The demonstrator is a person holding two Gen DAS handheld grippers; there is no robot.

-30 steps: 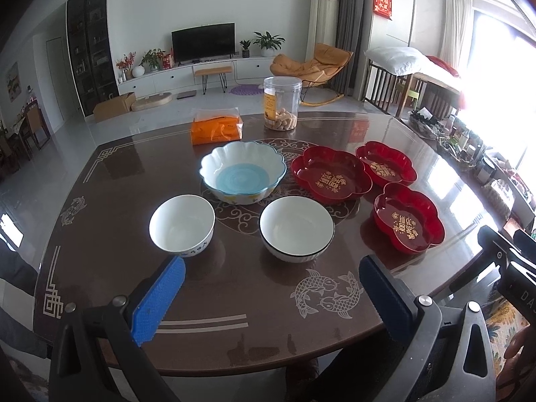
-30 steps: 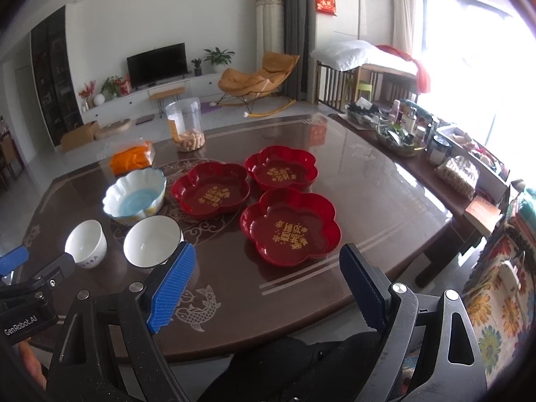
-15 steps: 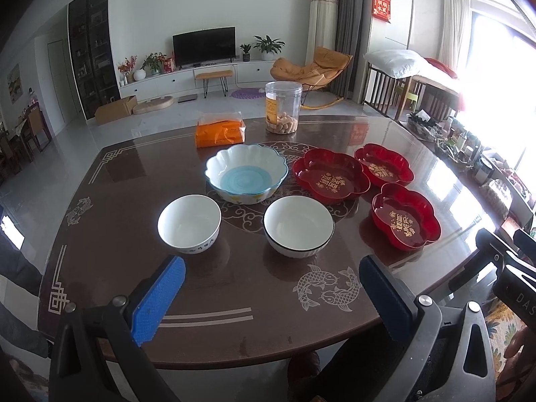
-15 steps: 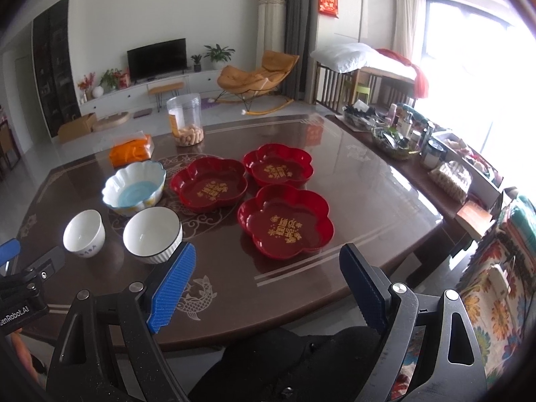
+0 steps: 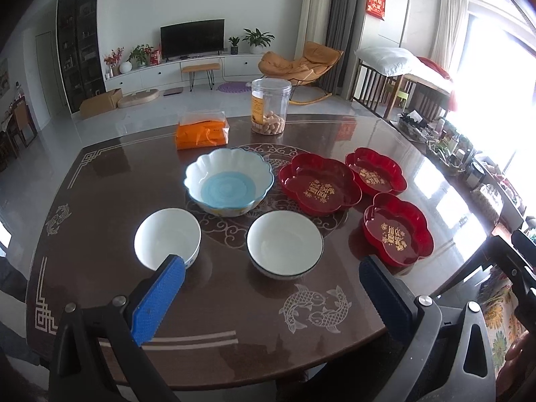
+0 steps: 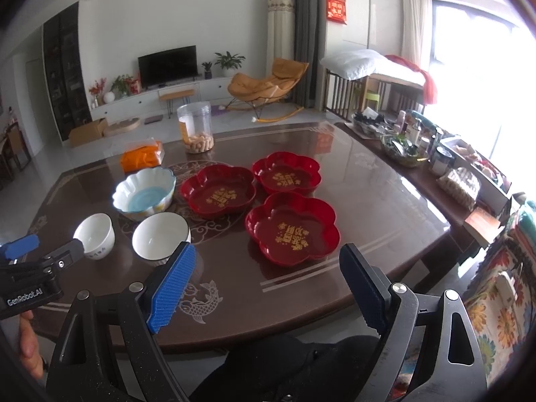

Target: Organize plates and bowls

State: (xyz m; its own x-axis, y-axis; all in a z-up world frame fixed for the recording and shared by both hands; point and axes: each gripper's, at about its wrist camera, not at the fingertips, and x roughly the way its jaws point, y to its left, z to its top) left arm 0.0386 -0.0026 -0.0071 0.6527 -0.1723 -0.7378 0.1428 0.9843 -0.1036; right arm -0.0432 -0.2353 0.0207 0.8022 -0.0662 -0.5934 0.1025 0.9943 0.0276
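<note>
On the dark table stand a small white bowl, a black-rimmed white bowl and a scalloped bowl with a blue bottom. Three red flower-shaped plates lie to the right: one in the middle, one far, one near. My left gripper is open and empty, above the near edge before the two white bowls. My right gripper is open and empty, just before the near red plate.
An orange packet and a clear jar of snacks stand at the table's far side. A cluttered side bench runs along the right. The other gripper shows at each view's edge.
Both grippers have moved forward over the table, closer to the bowls and plates. Both stay open. Nothing on the table has moved.
</note>
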